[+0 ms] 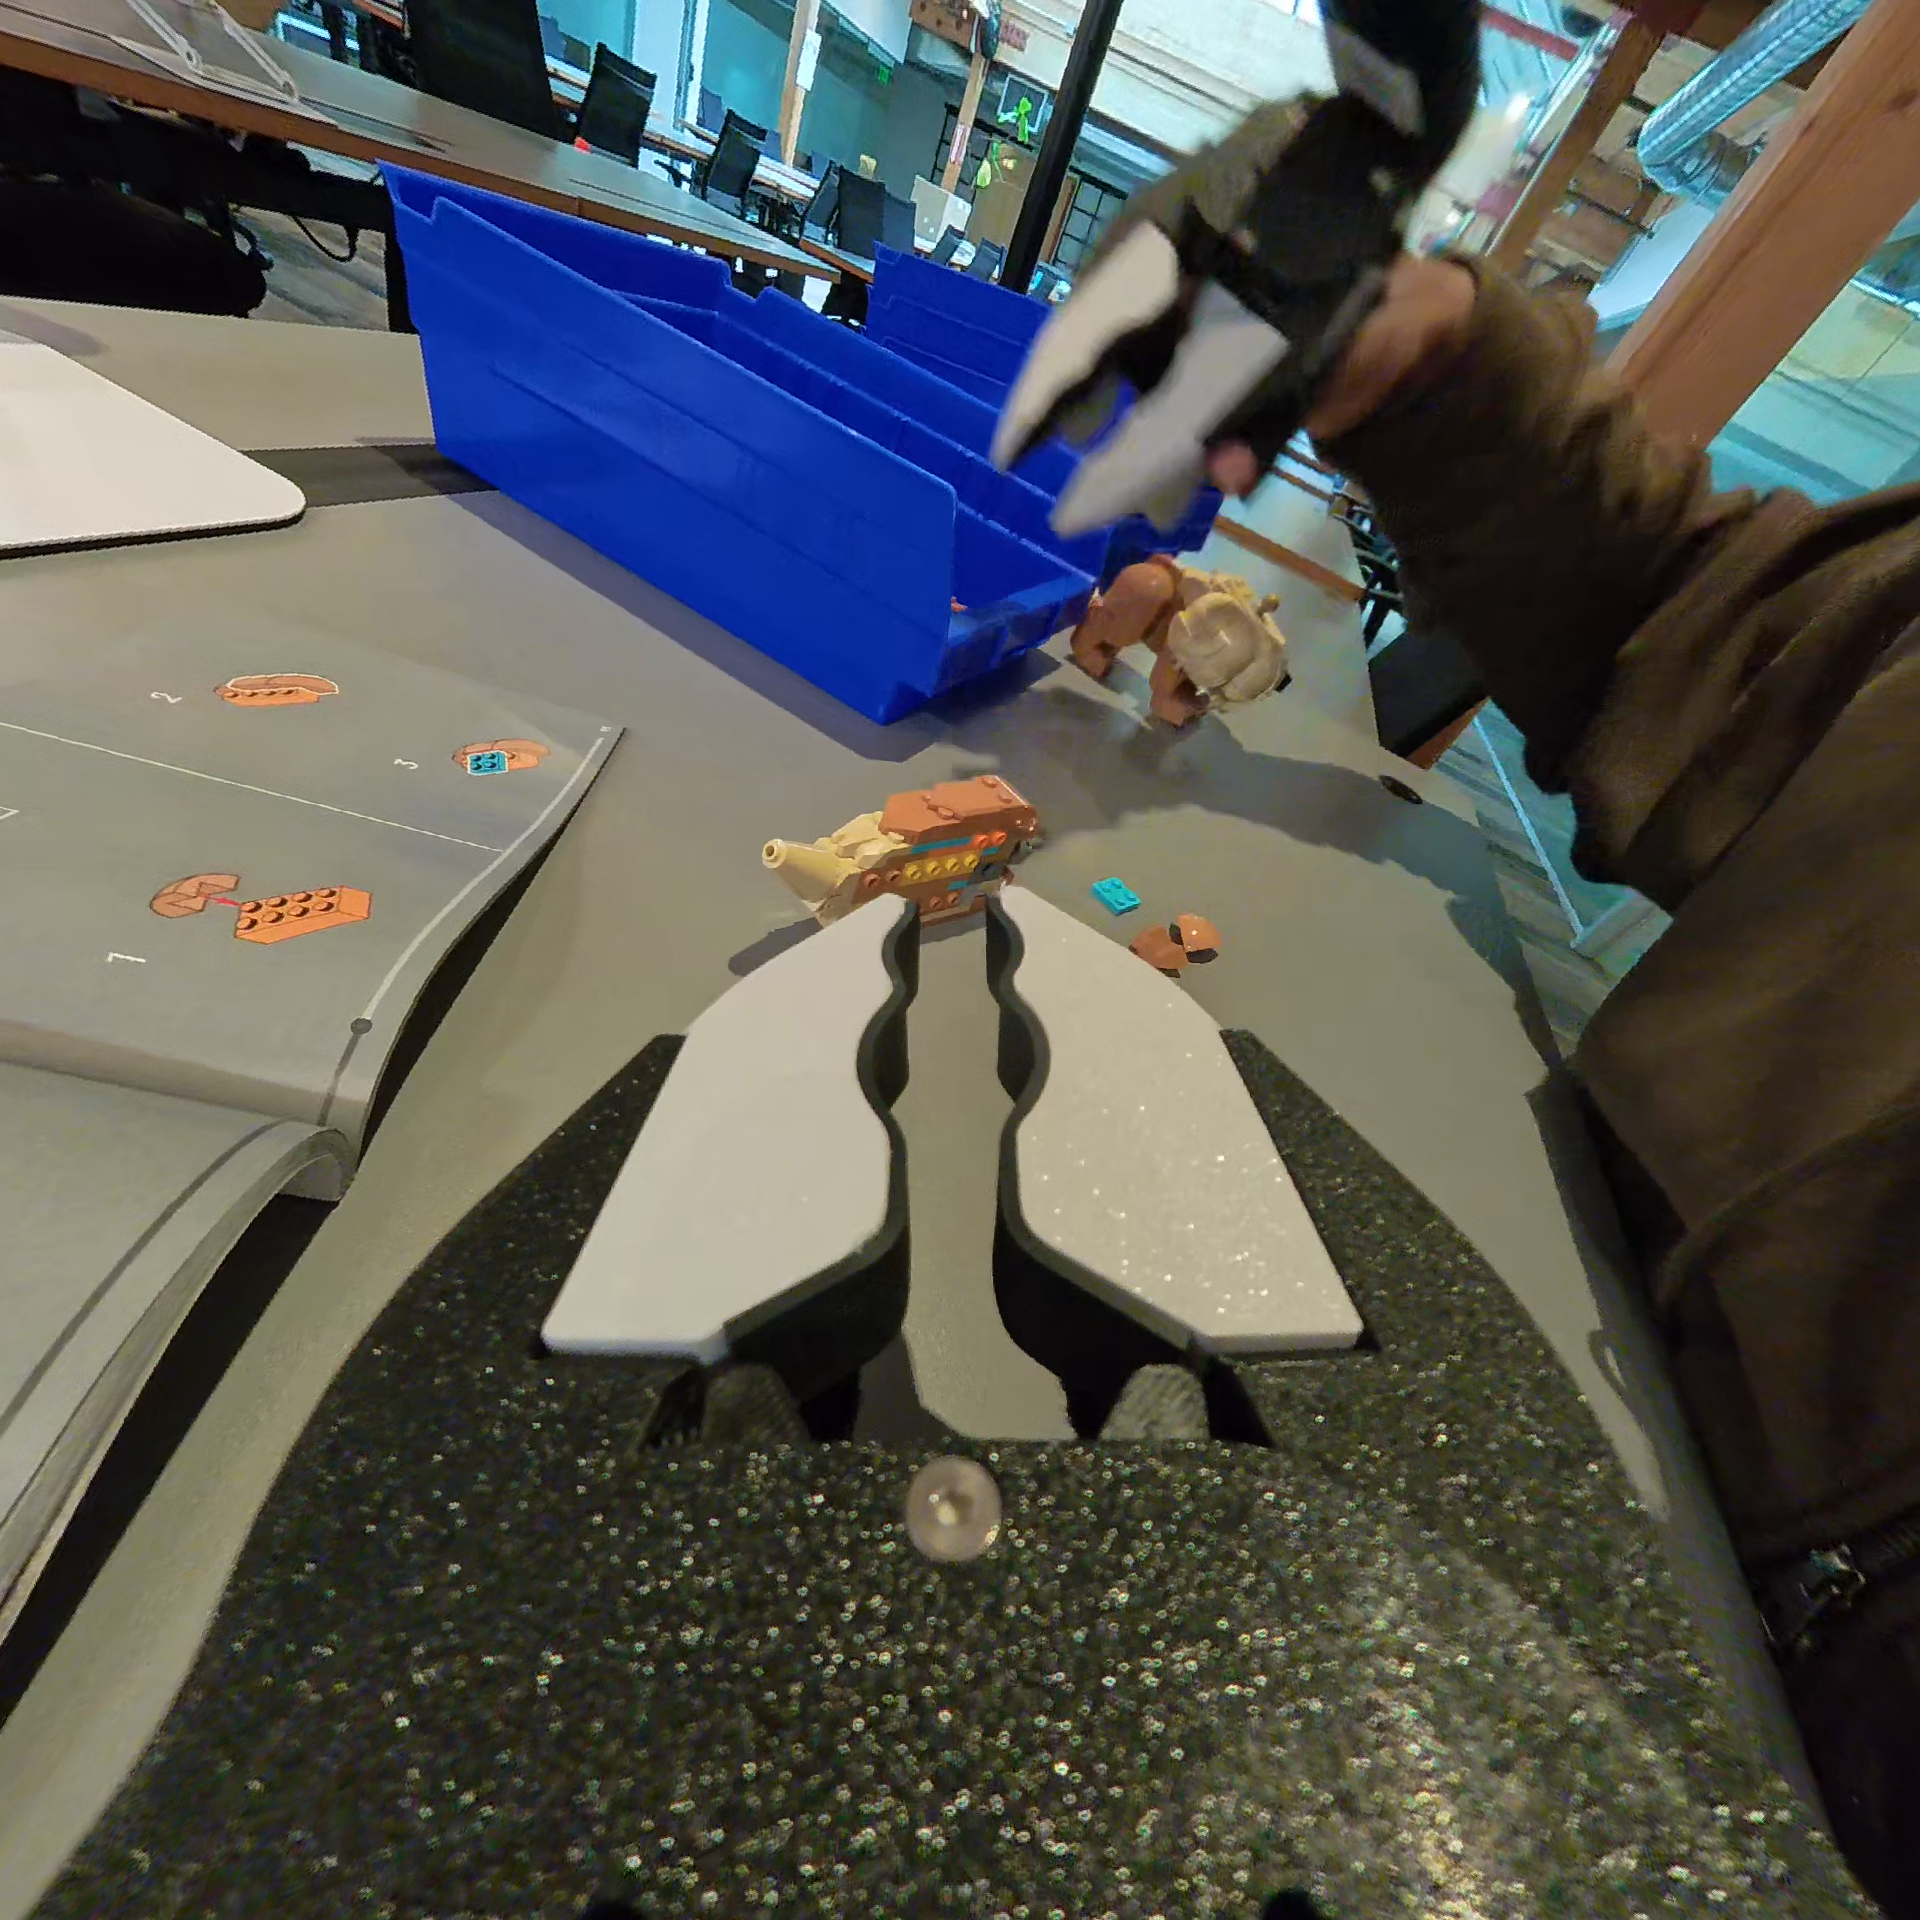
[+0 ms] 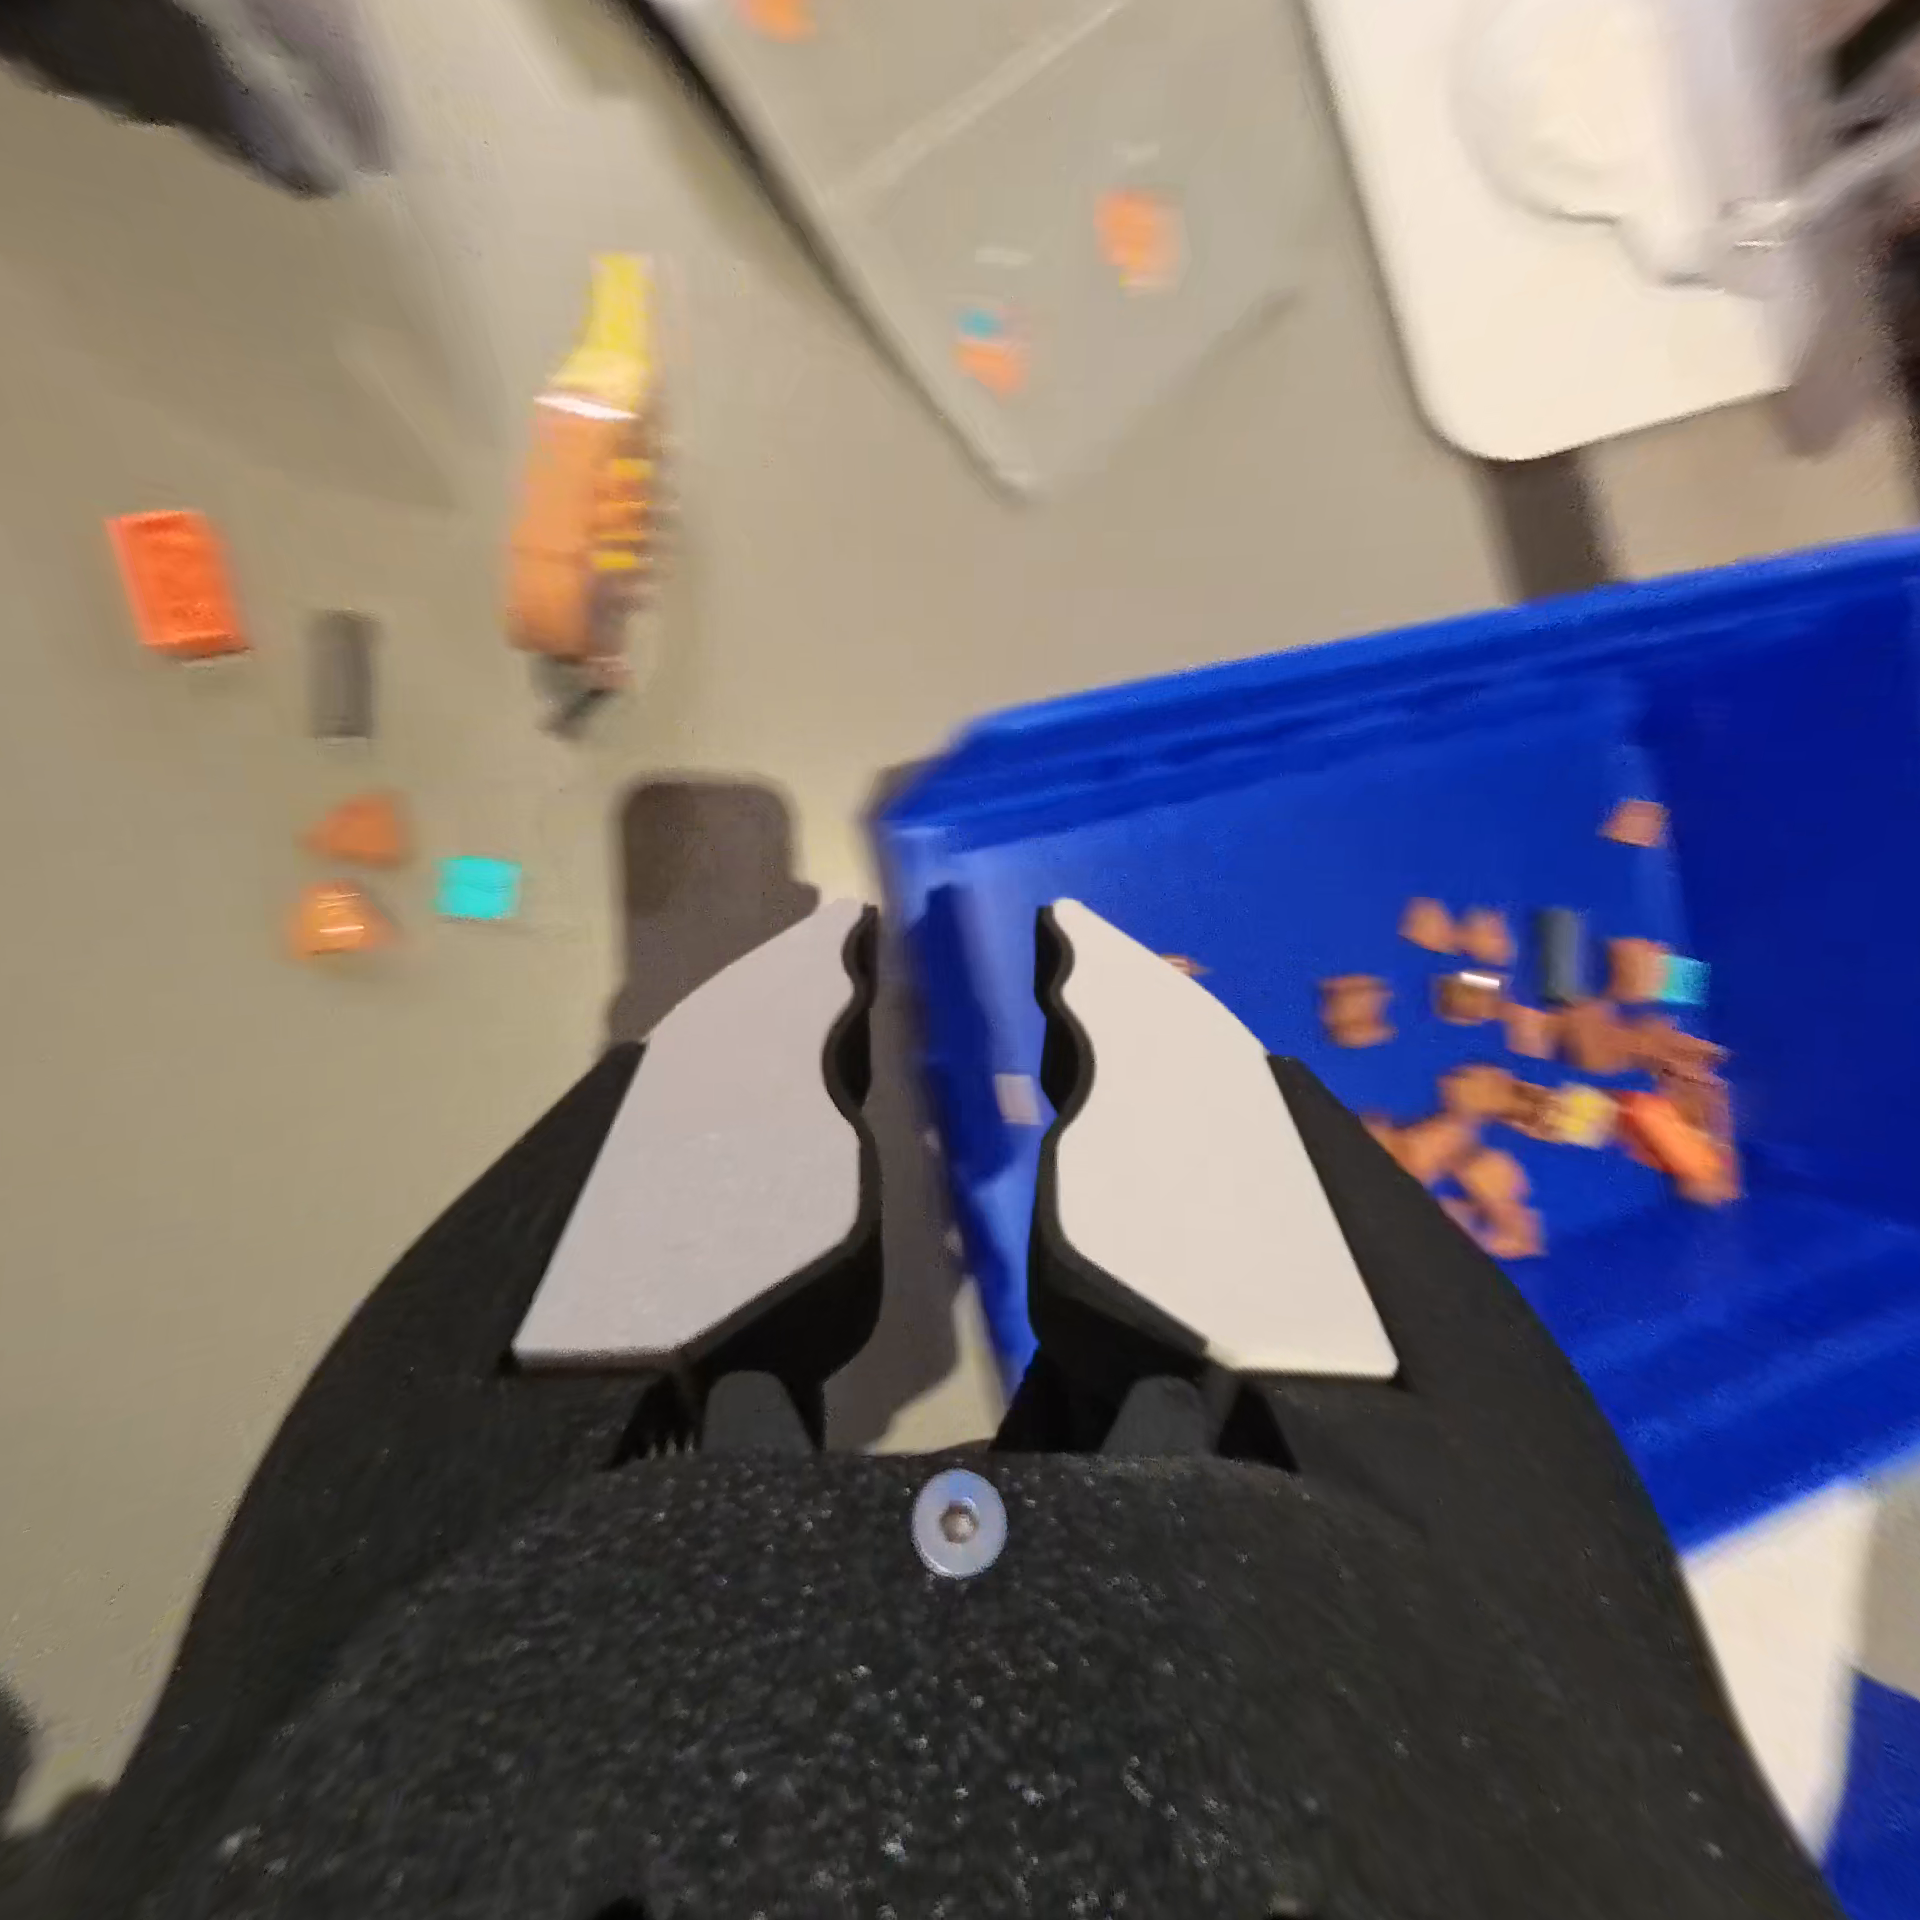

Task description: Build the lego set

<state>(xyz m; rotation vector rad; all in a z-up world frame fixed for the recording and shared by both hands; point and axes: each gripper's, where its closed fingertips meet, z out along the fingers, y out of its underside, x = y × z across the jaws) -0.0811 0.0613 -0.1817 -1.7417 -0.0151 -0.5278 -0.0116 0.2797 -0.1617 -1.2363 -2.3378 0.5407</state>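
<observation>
A grey table (image 1: 644, 582) is spread with the work, largest things farthest out. A blue bin (image 1: 727, 457) stands at the back, its open front turned toward the builder so loose bricks (image 2: 1538, 1081) can be reached; a second bin sits behind it. An open manual (image 1: 260, 831) lies flat at the left, presumably so its pictured steps can be followed. The left gripper (image 1: 951, 914) is held low, its jaws narrowly parted, and appears to pinch the near edge of the half-built model (image 1: 914, 852), probably to steady it. The right gripper (image 2: 956, 914) is raised over the bin's front corner, jaws apart and empty, likely for fetching a piece. A finished figure (image 1: 1184, 634) stands beside the bin. A teal plate (image 1: 1115, 895) and brown rounded pieces (image 1: 1179, 940) lie just right of the model, seemingly staged for use.
</observation>
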